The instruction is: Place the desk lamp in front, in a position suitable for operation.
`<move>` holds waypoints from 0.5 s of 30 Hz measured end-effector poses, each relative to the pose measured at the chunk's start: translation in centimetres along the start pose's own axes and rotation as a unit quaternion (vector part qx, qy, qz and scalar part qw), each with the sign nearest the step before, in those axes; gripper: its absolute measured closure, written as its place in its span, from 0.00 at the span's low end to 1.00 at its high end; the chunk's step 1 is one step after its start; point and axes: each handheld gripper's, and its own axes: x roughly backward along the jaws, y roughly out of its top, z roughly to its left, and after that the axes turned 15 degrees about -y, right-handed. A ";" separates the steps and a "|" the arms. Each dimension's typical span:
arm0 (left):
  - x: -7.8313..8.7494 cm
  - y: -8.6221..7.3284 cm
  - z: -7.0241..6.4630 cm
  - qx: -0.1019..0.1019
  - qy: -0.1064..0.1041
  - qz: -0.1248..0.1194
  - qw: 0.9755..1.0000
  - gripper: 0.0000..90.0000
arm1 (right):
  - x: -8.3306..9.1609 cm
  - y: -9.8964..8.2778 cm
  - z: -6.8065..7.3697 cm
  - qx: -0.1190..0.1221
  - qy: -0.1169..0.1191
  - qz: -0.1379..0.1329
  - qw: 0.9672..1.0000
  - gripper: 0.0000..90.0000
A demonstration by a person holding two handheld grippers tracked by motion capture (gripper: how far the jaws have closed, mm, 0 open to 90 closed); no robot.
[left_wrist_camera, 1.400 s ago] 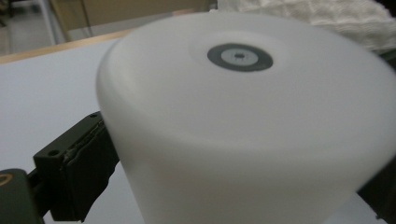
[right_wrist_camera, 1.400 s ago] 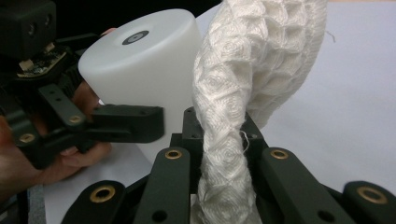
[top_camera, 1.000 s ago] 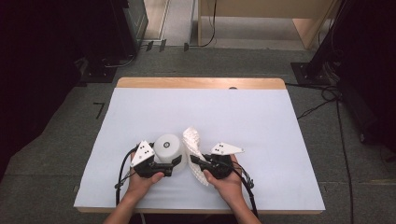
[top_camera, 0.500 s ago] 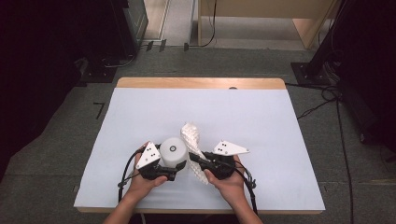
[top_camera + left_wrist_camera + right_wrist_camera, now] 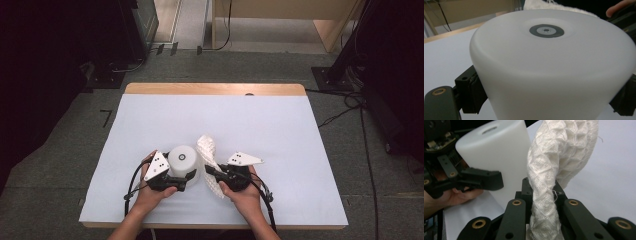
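A white, smooth, upturned cup (image 5: 183, 159) with a dark ring on its top stands near the table's front edge. My left gripper (image 5: 181, 173) is shut on it; in the left gripper view the cup (image 5: 549, 70) sits between the black pads (image 5: 471, 92), low on its sides. Just right of it, my right gripper (image 5: 212, 173) is shut on a white woven cloth (image 5: 206, 147). In the right gripper view the cloth (image 5: 559, 157) rises as a twisted strip out of the closed jaws, next to the cup (image 5: 499, 152). Whether cloth and cup touch I cannot tell.
The table carries a pale sheet (image 5: 280, 130) with a wooden edge (image 5: 215, 89) at the far side. Dark equipment (image 5: 65, 55) and cables (image 5: 350, 107) stand on the floor around it. A person's hands (image 5: 245, 197) hold both grippers at the front edge.
The right gripper with the cloth has shifted slightly to the right. The left gripper and the cup have stayed in place.
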 end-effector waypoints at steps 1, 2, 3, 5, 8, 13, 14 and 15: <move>-0.1 -0.1 0.0 0.000 0.000 0.003 1.000 0.10 | 0.1 0.0 -0.2 -0.003 -0.002 0.000 1.000 0.88; -0.3 -0.2 0.0 0.000 0.000 0.007 1.000 0.10 | 0.1 0.0 -0.3 -0.006 -0.003 0.000 1.000 0.88; -0.3 -0.3 -0.1 -0.003 0.001 0.004 1.000 0.10 | 0.1 0.0 -0.3 -0.006 -0.004 -0.001 1.000 0.88; -0.3 -0.4 -0.1 -0.002 0.001 0.001 1.000 0.10 | 0.1 0.0 -0.4 -0.006 -0.005 -0.001 1.000 0.88; -0.2 -0.6 -0.2 0.001 0.009 -0.005 1.000 0.10 | 0.0 -0.1 -0.4 -0.006 -0.004 0.000 1.000 0.88; 0.2 -0.3 -0.8 0.019 0.029 -0.013 0.999 0.06 | -0.1 0.0 -0.4 -0.004 -0.004 0.000 1.000 0.88; 0.3 -0.3 -0.9 0.022 0.033 -0.015 0.999 0.05 | 0.0 0.0 -0.4 -0.006 -0.005 0.000 1.000 0.88; 0.4 -0.2 -1.0 0.024 0.039 -0.016 0.999 0.05 | 0.0 0.0 -0.5 -0.008 -0.004 0.000 1.000 0.88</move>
